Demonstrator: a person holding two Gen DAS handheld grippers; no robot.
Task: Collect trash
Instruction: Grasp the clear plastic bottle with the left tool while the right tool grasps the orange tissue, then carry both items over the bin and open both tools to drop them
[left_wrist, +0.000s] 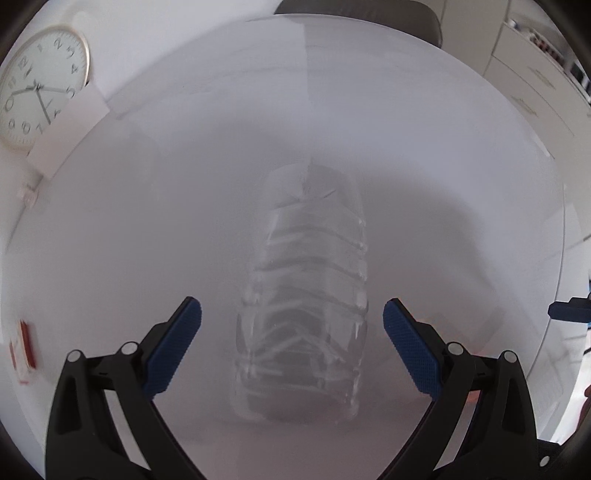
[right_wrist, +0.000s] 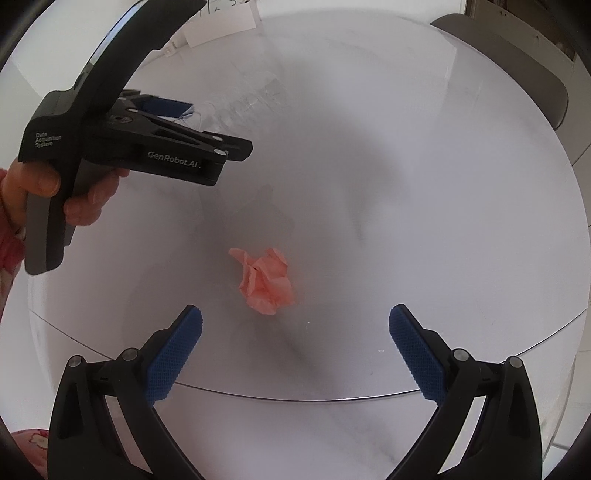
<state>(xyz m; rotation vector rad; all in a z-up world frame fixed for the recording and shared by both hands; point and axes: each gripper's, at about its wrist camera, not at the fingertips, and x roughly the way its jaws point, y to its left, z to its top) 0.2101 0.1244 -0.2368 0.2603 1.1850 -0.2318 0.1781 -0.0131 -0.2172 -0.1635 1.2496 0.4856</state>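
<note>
I keep both tools wide, left tool (left_wrist: 291, 328) lined up on the clear bottle (left_wrist: 306, 295), right tool (right_wrist: 295, 332) near the pink paper wad (right_wrist: 264, 280), closing gently on the counter (right_wrist: 443, 221).

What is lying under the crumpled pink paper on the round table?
Only the white table shows around the crumpled pink paper, which rests directly on it. Whatever may sit beneath the wad is covered and cannot be seen. The open right gripper is apart from it.

A clear, ribbed, crushed bottle (left_wrist: 303, 325) is lying on its side. A crumpled pink tissue (right_wrist: 266, 281) is sitting well apart.
</note>
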